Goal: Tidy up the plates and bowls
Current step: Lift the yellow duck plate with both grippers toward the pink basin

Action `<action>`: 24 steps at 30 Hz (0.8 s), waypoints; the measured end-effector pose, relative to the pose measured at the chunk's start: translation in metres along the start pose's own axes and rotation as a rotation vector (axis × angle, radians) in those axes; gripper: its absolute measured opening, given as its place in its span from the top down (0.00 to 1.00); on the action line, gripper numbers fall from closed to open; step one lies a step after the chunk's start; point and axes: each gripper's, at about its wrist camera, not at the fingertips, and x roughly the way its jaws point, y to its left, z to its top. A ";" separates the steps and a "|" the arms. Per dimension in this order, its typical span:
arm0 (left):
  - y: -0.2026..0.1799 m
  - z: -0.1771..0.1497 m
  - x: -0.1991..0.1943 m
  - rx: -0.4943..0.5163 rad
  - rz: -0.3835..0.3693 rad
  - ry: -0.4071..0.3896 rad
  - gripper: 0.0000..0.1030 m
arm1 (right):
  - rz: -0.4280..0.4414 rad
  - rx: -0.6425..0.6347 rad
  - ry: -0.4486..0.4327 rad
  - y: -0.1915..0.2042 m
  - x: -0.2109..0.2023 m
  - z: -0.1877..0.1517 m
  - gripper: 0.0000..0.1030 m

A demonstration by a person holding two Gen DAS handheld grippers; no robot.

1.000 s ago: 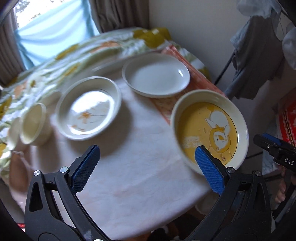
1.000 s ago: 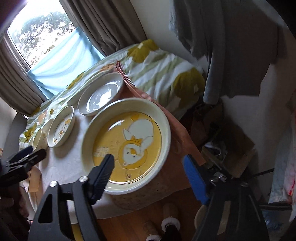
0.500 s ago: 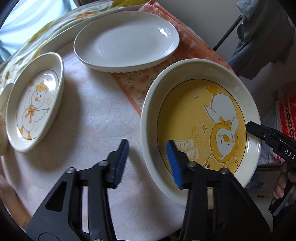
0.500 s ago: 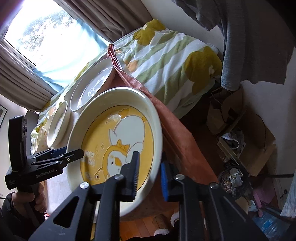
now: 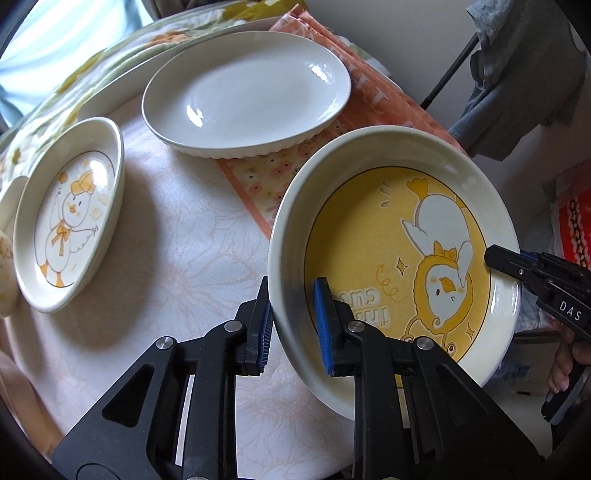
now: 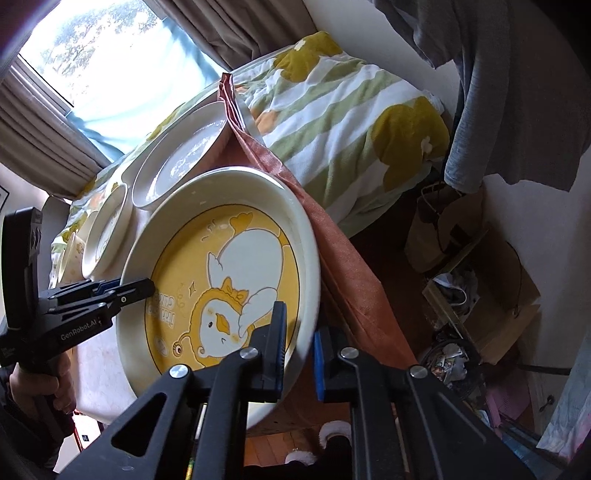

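Grippers have both closed on the yellow duck plate (image 5: 391, 258): left gripper (image 5: 293, 325) still tightening on its near rim, right gripper (image 6: 297, 350) clamped opposite. Beside the white oval plate (image 5: 247, 92), it's ready for lifting.

A pale floral cloth (image 5: 177, 236) covers the surface, with an orange patterned mat (image 5: 258, 177) on it at the far side. Beside it lies a bed's striped green, white and yellow blanket (image 6: 343, 122). Grey clothing (image 6: 517, 81) hangs by the wall; brown curtains (image 6: 229, 26) frame the window (image 6: 88, 51).
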 end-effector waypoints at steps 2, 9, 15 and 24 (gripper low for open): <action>-0.001 0.000 -0.005 0.003 0.007 -0.017 0.82 | -0.005 -0.020 -0.005 0.002 -0.002 0.001 0.88; 0.005 0.001 -0.035 -0.022 0.014 -0.074 0.82 | 0.002 -0.049 -0.023 0.012 -0.013 0.005 0.88; 0.026 -0.016 -0.082 -0.097 0.036 -0.142 0.82 | 0.027 -0.154 -0.052 0.044 -0.035 0.017 0.88; 0.088 -0.085 -0.143 -0.333 0.156 -0.216 0.82 | 0.146 -0.392 0.008 0.133 -0.035 0.021 0.87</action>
